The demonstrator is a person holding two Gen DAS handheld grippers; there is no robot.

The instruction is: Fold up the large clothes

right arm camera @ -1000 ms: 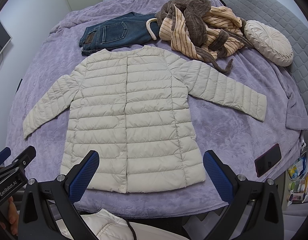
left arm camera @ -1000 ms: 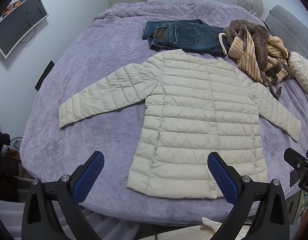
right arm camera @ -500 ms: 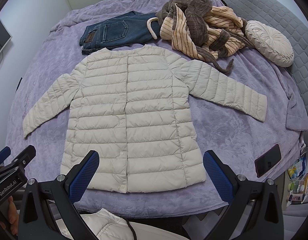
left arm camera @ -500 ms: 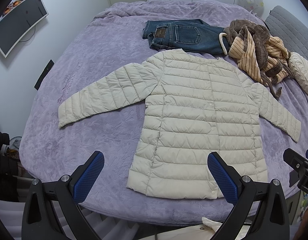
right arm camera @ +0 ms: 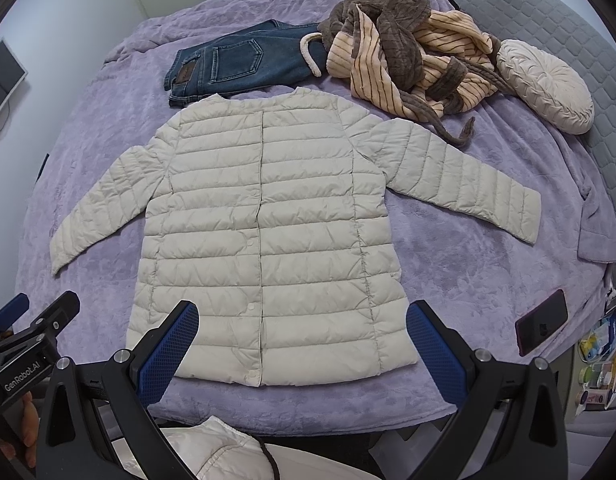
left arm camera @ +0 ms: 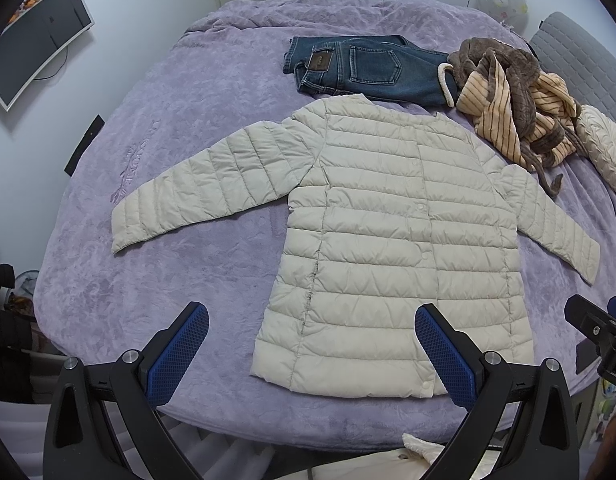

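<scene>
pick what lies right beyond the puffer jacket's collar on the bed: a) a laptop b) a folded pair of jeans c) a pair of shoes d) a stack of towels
b: the folded blue jeans lie on the purple bedspread just past the neckline of the cream puffer jacket, with a striped brown robe heaped beside them.

Purple-covered bed (left arm camera: 195,92), pale walls, perhaps a wall monitor (left arm camera: 39,40).
</scene>
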